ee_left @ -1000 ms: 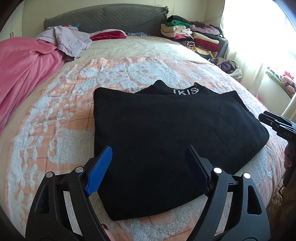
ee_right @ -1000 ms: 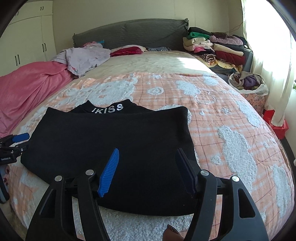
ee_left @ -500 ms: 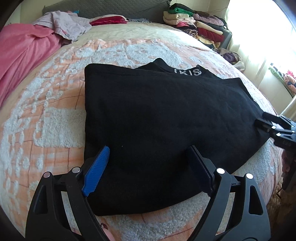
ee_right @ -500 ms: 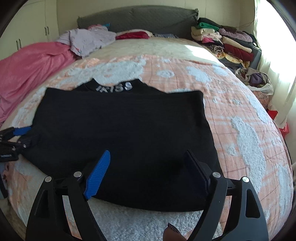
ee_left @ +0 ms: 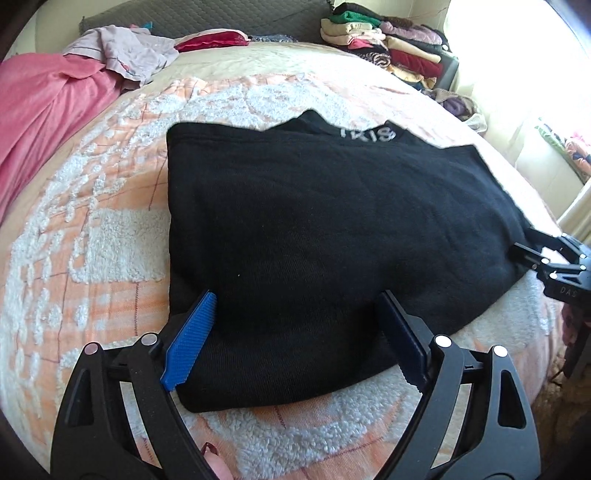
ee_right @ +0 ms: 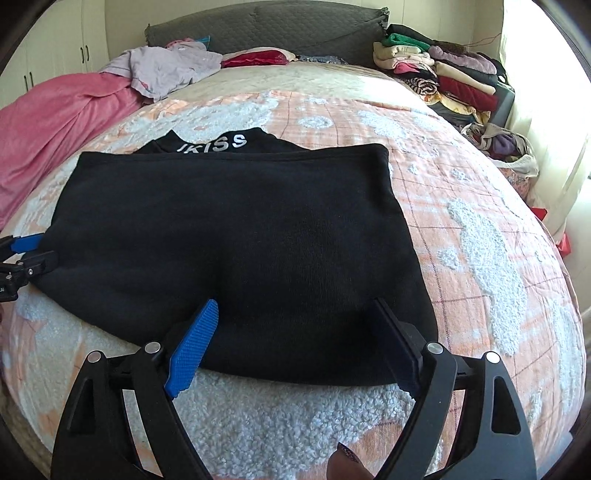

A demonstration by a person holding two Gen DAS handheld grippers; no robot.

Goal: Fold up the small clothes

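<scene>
A black folded top point(ee_left: 314, 221) with white lettering point(ee_right: 218, 144) on its collar lies flat on the orange and white bedspread point(ee_left: 92, 240). My left gripper point(ee_left: 297, 295) hangs over the top's near left corner, its jaws opening wide. The cloth lies between and under the blue pads, which do not press it. My right gripper point(ee_right: 294, 302) stands the same way over the near right edge of the top point(ee_right: 240, 229), jaws opening. Each gripper shows at the edge of the other's view: the right gripper point(ee_left: 546, 254), the left gripper point(ee_right: 26, 251).
A pink blanket point(ee_right: 55, 118) and a lilac garment point(ee_right: 166, 66) lie at the far left of the bed. A stack of folded clothes point(ee_right: 436, 66) sits at the far right by the grey headboard point(ee_right: 258, 26). A bag of laundry point(ee_right: 506, 147) stands beside the bed.
Both grippers have sunk closer to the top's near edge and their jaws have spread wider. The black top has not moved.
</scene>
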